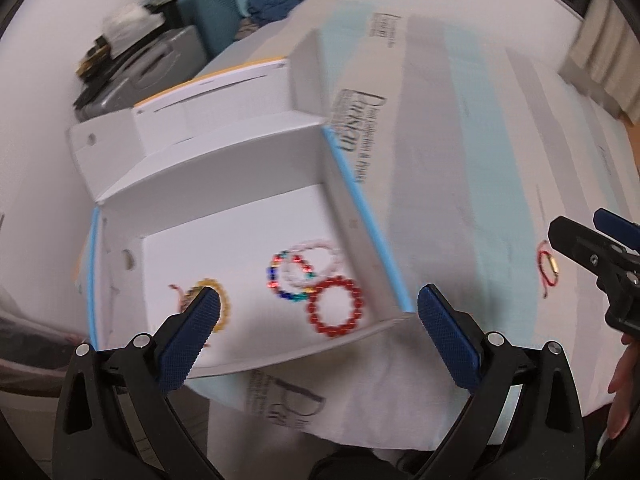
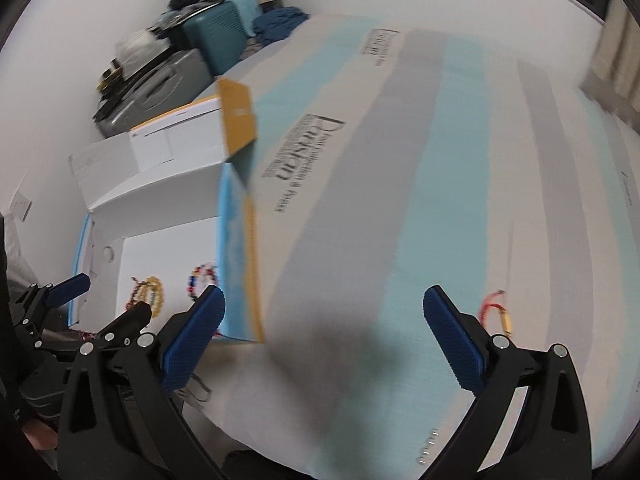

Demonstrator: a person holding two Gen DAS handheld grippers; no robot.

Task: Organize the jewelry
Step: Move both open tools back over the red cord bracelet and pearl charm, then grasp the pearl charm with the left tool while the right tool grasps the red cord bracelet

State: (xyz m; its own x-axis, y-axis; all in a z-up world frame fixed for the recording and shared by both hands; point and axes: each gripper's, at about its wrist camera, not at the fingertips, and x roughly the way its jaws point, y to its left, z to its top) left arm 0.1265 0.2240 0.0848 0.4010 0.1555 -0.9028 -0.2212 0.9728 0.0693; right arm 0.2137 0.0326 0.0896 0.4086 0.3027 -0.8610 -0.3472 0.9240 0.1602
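Observation:
An open white box (image 1: 224,216) sits on a striped cloth. Inside lie a red bead bracelet (image 1: 336,306), a multicolour bead bracelet (image 1: 290,280), a pale pink one (image 1: 320,258) and a yellow one (image 1: 220,304), half hidden by my left finger. My left gripper (image 1: 319,292) hovers above the box's near right corner, open, holding nothing. A red cord bracelet (image 2: 496,312) with a gold clasp lies on the cloth just right of my right gripper (image 2: 324,296), which is open wide and empty. The same cord bracelet (image 1: 548,268) shows beside the right gripper (image 1: 580,226) in the left wrist view.
The striped white, grey and pale blue cloth (image 2: 400,200) covers the whole surface. The box's yellow-edged flap (image 2: 238,120) stands up at its right side. Teal and grey suitcases (image 1: 188,32) with clothes are stacked by the far wall. A curtain (image 1: 600,52) hangs at the right.

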